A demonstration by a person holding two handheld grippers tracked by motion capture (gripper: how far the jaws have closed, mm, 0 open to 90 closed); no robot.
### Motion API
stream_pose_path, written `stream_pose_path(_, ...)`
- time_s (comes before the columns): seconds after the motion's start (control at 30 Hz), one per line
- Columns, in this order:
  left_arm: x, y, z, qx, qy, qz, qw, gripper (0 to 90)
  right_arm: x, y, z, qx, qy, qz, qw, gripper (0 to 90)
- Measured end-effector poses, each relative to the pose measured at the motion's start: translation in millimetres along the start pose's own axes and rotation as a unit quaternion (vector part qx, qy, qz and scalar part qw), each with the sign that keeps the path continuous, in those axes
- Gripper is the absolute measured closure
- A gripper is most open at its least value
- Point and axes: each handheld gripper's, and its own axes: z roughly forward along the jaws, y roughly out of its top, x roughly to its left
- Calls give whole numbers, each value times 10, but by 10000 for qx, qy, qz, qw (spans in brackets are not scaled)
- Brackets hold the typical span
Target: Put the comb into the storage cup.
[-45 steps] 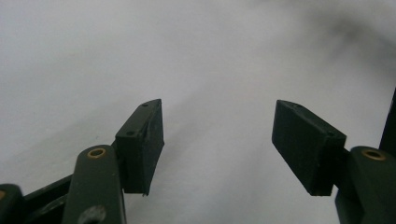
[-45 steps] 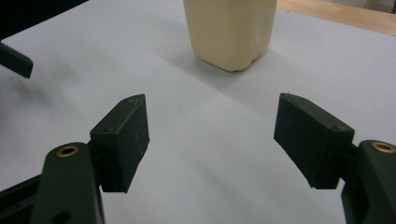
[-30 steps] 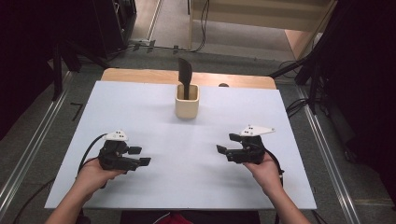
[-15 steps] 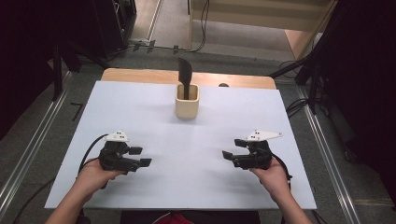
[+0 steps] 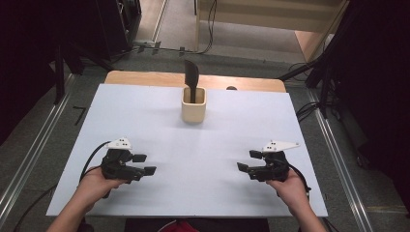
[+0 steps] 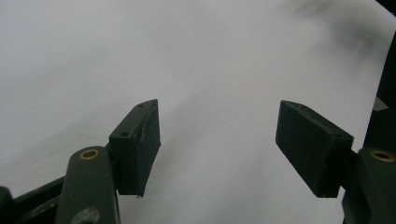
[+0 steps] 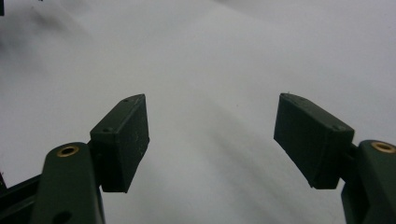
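Note:
My left gripper (image 5: pixel 145 164) rests low over the white table (image 5: pixel 203 140) at the near left. It is held in a hand, points right, and its jaws are open with nothing between them. In the left gripper view the left gripper (image 6: pixel 218 112) has only bare white surface between its black pads (image 6: pixel 137 140). At the near right my right gripper (image 5: pixel 247 160) points left and is open too. The right gripper view has the right gripper (image 7: pixel 211 105) wide apart over bare table. A beige cup (image 5: pixel 193 108) with a black utensil (image 5: pixel 191 77) upright in it stands at the far middle.
A wooden strip (image 5: pixel 145 77) runs along the table's far edge. Metal rails (image 5: pixel 333 159) flank the table on both sides. Cables lie on the floor beyond. Open white surface lies between the two grippers and the cup.
My right hand has shifted to the right and a little nearer the table's front edge, jaws still open. The left hand has stayed put.

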Motion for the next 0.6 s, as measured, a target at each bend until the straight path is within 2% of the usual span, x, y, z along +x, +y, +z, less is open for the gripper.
stream_pose_path(0.17, 10, -25, -17, 2, 27, -11, 10000, 320, -13, -59, -17, 96, 74, -44, 9999, 247)
stream_pose_path(0.3, 17, -29, -17, 16, 38, -6, 10000, 320, -34, -89, -37, 165, 33, -29, 9999, 247)
stream_pose_path(0.6, 35, -35, -3, 36, 44, 4, 10000, 320, -34, -94, -17, 180, 47, -118, 9998, 247)
